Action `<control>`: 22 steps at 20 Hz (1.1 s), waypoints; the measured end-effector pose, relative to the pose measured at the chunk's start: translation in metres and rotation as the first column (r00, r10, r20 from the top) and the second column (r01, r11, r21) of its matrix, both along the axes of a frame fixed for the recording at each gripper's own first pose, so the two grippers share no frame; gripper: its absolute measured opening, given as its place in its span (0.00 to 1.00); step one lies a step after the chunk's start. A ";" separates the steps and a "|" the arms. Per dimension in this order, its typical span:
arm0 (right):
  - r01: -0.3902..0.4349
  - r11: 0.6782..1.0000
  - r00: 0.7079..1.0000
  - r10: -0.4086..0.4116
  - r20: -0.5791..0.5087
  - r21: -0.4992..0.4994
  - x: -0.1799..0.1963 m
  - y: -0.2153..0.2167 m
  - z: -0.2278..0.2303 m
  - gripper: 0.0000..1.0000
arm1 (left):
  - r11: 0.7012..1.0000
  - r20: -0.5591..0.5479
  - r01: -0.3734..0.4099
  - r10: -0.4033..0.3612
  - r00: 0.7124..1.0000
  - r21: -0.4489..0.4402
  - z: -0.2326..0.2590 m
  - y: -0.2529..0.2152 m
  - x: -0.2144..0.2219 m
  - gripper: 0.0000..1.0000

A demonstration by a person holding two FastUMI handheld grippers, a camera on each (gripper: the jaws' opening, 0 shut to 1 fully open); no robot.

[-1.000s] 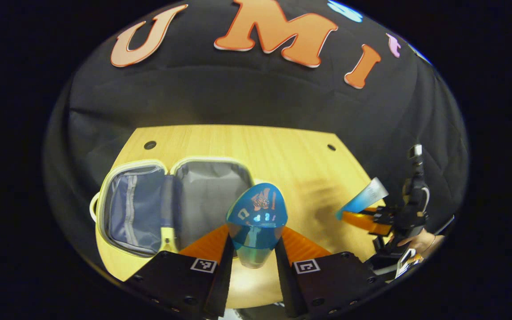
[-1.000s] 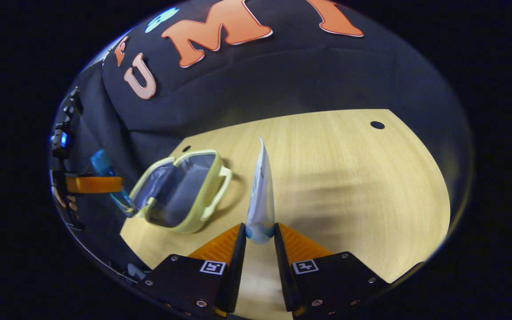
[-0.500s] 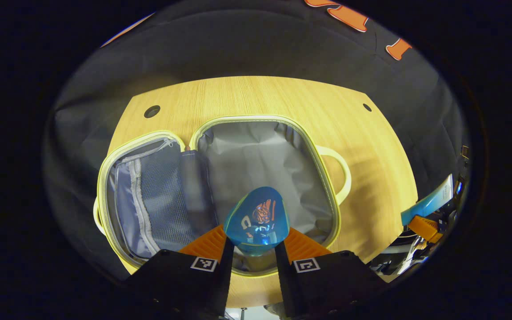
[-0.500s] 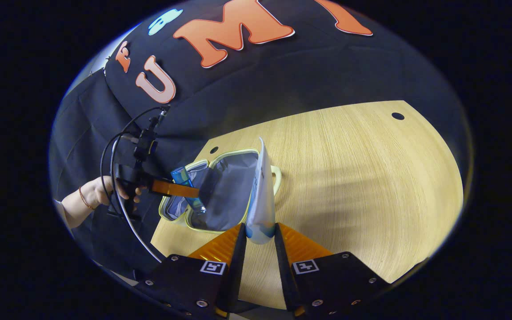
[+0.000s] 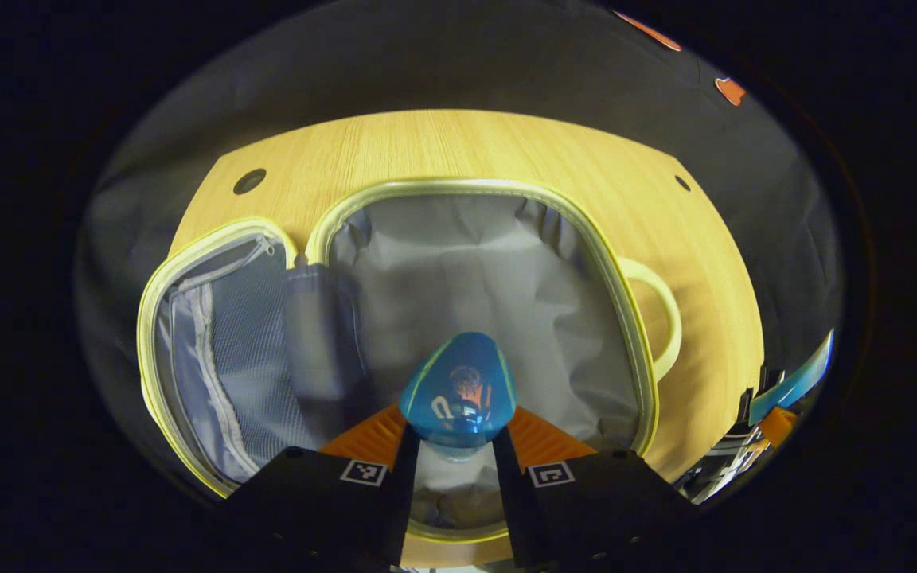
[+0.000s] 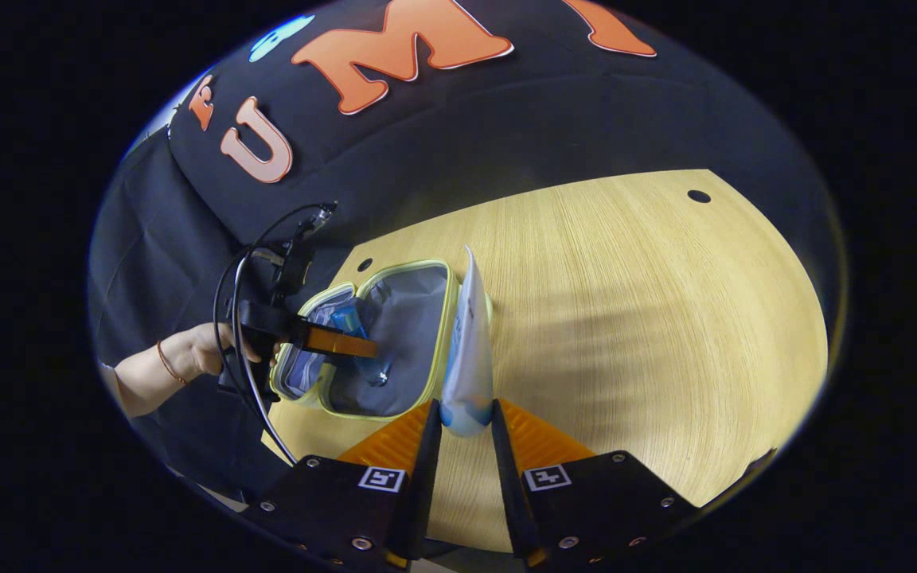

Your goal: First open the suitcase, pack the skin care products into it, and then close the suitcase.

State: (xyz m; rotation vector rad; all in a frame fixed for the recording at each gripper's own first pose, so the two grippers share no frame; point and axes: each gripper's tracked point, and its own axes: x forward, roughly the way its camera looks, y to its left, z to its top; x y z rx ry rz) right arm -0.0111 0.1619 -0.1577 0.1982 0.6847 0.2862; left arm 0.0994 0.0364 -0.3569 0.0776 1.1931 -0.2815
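Observation:
A small suitcase [image 5: 506, 270] with pale yellow trim lies open on the wooden table, its grey-lined right half and mesh-pocket left half [image 5: 228, 334] facing up. My left gripper [image 5: 454, 446] is shut on a blue bottle [image 5: 458, 390], held low over the grey lining. In the right gripper view the same suitcase [image 6: 395, 318] sits at left with the left gripper [image 6: 347, 344] and blue bottle [image 6: 347, 322] over it. My right gripper [image 6: 462, 434] is shut on a white tube with a blue end [image 6: 468, 350], held upright above the table beside the suitcase.
The wooden table [image 6: 649, 318] stretches wide to the right of the suitcase, with cable holes [image 6: 698, 196] near its far edge. A person's hand [image 6: 188, 358] holds the left gripper, with a cable looping beside it. The suitcase handle [image 5: 661, 318] sticks out on the right.
My left gripper has moved with the blue bottle from beside the suitcase to low over its grey-lined half. My right gripper still holds the tube and has shifted only slightly.

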 end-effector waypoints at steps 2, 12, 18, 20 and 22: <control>0.002 1.000 1.000 -0.002 -0.008 0.002 0.003 0.000 -0.003 0.40 | 1.000 0.019 -0.005 0.005 1.000 0.015 0.000 0.004 0.005 0.60; -0.085 0.996 0.996 0.084 -0.024 -0.033 0.024 0.036 0.013 0.40 | 1.000 0.246 -0.013 0.013 0.969 -0.005 0.065 0.002 0.004 0.98; -0.179 0.982 0.982 0.175 -0.067 -0.055 0.046 0.088 0.020 0.40 | 0.998 0.432 -0.028 0.048 0.901 -0.052 0.145 0.043 -0.024 0.98; -0.188 0.981 0.979 0.183 -0.088 -0.051 0.057 0.103 0.015 0.40 | 0.997 0.457 -0.056 0.077 0.886 -0.059 0.161 0.073 -0.040 0.98; -0.186 0.982 0.975 0.180 -0.129 -0.036 0.065 0.118 0.003 0.40 | 0.995 0.482 -0.090 0.100 0.871 -0.043 0.175 0.108 -0.049 0.98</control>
